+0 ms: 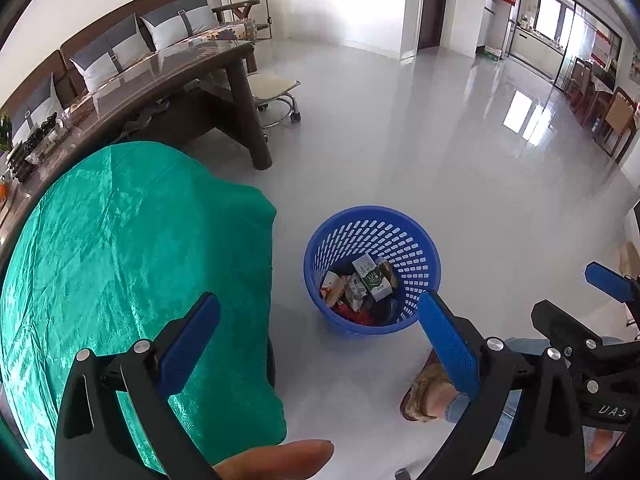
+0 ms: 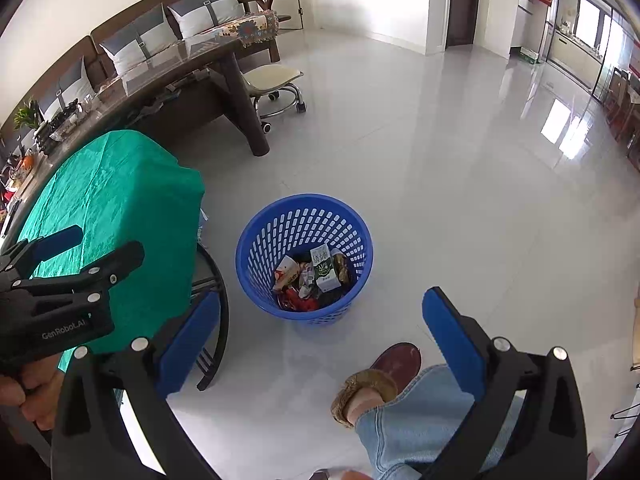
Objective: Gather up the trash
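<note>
The green cloth (image 1: 132,264) lies left of and under the left claw (image 1: 320,344). The blue basket (image 2: 256,240) stands on the floor just ahead of both released, empty claws. Trash (image 2: 310,276), including a carton (image 2: 325,268), sits in its bottom, ahead of the right claw (image 2: 320,340).

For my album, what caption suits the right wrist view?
Both open grippers hover empty above a blue basket of trash beside a green-draped table.
</note>
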Demonstrator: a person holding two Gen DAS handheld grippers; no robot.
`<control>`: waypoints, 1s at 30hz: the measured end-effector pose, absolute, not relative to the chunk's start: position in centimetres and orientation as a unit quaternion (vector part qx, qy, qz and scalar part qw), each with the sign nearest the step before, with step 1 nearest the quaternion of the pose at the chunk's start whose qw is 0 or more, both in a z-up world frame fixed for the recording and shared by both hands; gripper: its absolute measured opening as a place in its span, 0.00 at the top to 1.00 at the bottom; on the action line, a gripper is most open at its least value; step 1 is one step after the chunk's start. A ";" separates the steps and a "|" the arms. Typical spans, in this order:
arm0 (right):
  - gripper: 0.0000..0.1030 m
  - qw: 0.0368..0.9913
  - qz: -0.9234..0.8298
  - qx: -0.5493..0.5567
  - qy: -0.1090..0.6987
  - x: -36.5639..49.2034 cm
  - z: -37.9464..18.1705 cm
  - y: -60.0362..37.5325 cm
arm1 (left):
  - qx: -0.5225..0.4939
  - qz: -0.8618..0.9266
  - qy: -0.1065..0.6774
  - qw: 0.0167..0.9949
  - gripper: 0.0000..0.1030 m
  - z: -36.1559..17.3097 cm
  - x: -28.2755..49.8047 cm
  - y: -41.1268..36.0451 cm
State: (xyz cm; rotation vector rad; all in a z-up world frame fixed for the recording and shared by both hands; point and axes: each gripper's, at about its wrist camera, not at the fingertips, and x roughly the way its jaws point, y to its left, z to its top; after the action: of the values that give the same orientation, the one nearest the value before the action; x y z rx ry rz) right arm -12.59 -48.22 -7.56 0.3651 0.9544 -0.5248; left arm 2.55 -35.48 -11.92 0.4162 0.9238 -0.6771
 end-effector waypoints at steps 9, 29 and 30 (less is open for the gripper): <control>0.05 0.839 -0.249 0.173 0.452 -12.7 -7.5 -48.3 | 0.196 -0.319 0.435 0.819 0.05 -12.1 2.7 -35.5; 0.05 0.833 -0.256 0.179 0.457 -13.1 -8.0 -48.3 | 0.203 -0.323 0.437 0.815 0.05 -12.9 2.7 -35.7; 0.05 0.833 -0.256 0.179 0.457 -13.1 -8.0 -48.3 | 0.203 -0.323 0.437 0.814 0.05 -12.9 2.7 -35.8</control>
State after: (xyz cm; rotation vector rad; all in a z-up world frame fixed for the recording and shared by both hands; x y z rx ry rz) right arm -13.13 -48.32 -8.03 0.3804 0.9687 -0.5425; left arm 2.67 -35.77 -12.93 0.4336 0.9323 -0.6895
